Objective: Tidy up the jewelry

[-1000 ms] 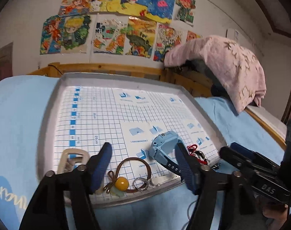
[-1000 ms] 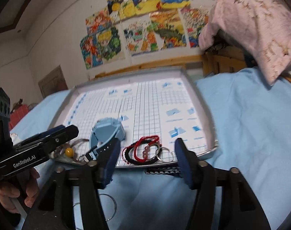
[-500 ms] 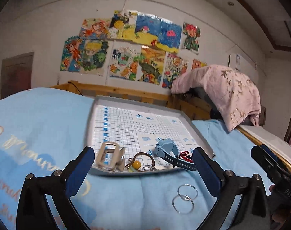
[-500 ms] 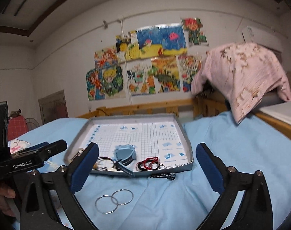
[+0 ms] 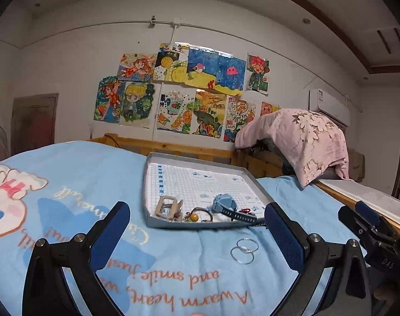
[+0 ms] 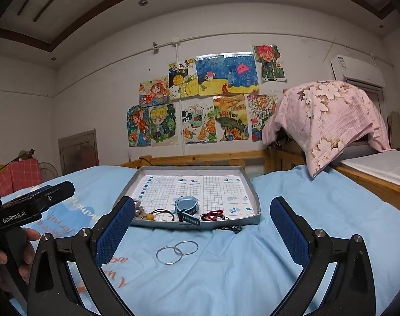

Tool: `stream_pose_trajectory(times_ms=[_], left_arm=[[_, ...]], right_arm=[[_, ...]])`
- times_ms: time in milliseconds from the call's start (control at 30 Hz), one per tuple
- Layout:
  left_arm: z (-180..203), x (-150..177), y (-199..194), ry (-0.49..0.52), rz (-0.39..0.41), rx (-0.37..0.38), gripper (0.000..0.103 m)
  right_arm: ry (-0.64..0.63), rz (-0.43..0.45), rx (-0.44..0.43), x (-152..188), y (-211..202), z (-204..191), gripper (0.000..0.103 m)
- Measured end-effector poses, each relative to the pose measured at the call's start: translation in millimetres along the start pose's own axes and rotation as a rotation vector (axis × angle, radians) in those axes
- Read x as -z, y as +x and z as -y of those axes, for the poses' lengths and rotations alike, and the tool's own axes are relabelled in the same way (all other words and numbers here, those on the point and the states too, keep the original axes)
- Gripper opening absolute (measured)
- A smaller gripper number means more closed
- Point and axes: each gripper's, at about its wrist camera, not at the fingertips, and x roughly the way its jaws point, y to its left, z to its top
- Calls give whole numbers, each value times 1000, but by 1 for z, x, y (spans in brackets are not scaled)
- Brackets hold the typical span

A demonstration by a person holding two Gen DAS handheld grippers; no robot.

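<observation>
A grey tray [image 5: 200,162] [image 6: 189,169] lined with grid paper lies on the blue blanket. Along its near side are a beige buckle [image 5: 168,208], a brown cord with a yellow bead [image 5: 193,217] [image 6: 150,216], a blue watch [image 5: 223,205] [image 6: 185,205] and red and black bracelets [image 6: 211,214]. Two linked silver rings [image 5: 243,248] [image 6: 177,250] rest on the blanket in front of the tray. A dark patterned band [image 6: 229,228] lies against the tray's front wall. My left gripper [image 5: 197,223] and right gripper [image 6: 202,216] both hang short of the tray, open and empty.
The blanket [image 5: 68,184] carries printed writing and a cartoon rabbit. A wooden bed rail [image 6: 200,158] runs behind the tray. A pink floral cloth [image 6: 326,115] is draped over something at the right. A hand [image 6: 5,258] holds the left gripper's handle.
Both grippers have drawn back from the tray and their jaws have spread wide. The views have tipped up towards level. The two rings on the blanket have come into sight.
</observation>
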Motion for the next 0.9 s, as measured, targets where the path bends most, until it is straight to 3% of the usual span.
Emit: stream_pose_trajectory(times_ms=[433, 900], left_arm=[[-3, 28, -10, 15, -30, 2, 103], [-4, 41, 0, 15, -82, 22, 103]], right_arm=[[-52, 73, 47, 19, -38, -12, 101], [-29, 7, 65, 35, -23, -2, 101]])
